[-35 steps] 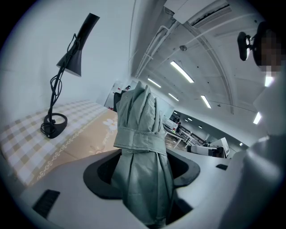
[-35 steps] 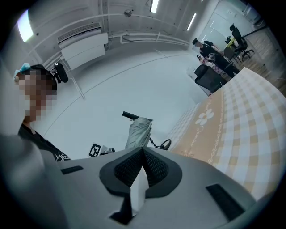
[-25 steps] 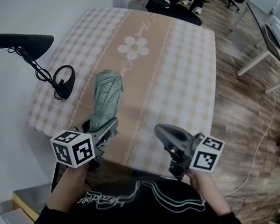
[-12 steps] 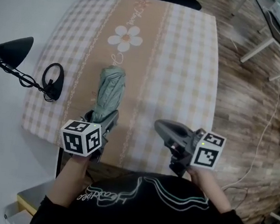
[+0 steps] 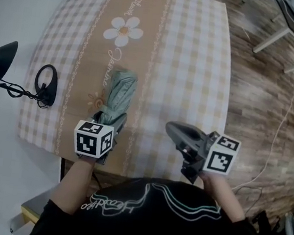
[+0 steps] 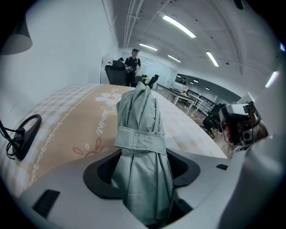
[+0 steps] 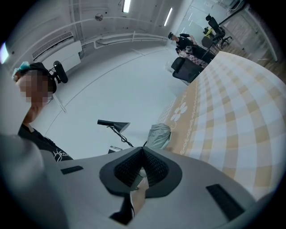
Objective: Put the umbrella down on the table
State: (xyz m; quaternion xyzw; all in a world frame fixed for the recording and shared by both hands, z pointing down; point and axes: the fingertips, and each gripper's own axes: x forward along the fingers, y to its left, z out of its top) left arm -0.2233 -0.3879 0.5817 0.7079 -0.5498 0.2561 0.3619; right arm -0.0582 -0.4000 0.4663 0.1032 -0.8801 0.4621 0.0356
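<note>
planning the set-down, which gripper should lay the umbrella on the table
Left: the left gripper clamps the umbrella over the table; the right gripper is shut and empty, off to the side.

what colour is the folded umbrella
The umbrella is pale sage green, clearest in the left gripper view.

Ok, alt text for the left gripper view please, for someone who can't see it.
The left tool is closed on a folded grey-green umbrella, strapped shut, which points away over a checked, flower-printed tablecloth. A black ring with a cable lies on the cloth at left.
</note>
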